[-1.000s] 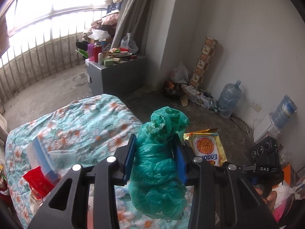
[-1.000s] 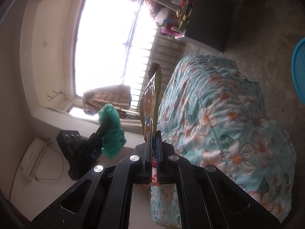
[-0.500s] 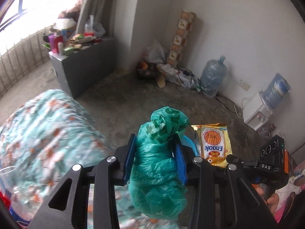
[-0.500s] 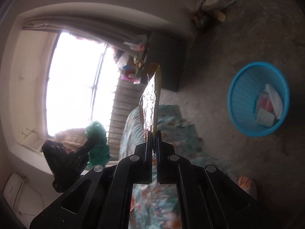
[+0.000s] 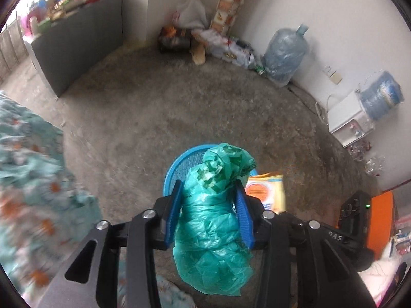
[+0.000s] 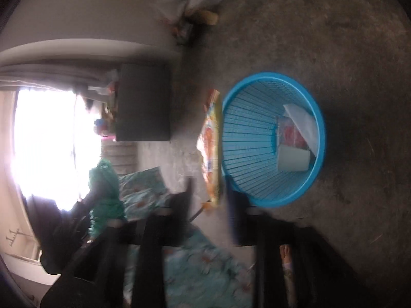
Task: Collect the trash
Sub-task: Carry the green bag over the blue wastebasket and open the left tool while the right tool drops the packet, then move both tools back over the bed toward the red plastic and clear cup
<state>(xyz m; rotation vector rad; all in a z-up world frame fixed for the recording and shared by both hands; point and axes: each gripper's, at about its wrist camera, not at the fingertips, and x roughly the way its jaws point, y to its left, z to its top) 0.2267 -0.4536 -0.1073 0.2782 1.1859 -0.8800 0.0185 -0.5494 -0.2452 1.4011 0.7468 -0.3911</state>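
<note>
1. left wrist view: the left gripper (image 5: 209,213) has its blue pads against the sides of a crumpled green plastic bag (image 5: 214,220). its jaws have just been opening a little, and the bag sits between them, not yet fallen.
2. the round blue slatted plastic basket (image 6: 272,138) stands on the bare concrete floor (image 5: 205,97), partly hidden behind the bag in this view; it already holds white paper and a red-printed wrapper.
3. right wrist view: the right gripper (image 6: 208,200) has just been opening; its jaws stand apart. the yellow and orange snack packet (image 6: 212,148) hangs edge-on just off the basket's rim, in front of the jaws; blur hides whether either pad touches it.
4. judgement: the step in hand is the drop. the packet looks outside the rim, so the right gripper should be carried over the basket's mouth. the bag should be freed only once it is squarely above the opening.
5. pose: both grippers point steeply downward at the floor, the right one rolled so the room appears sideways.
</note>
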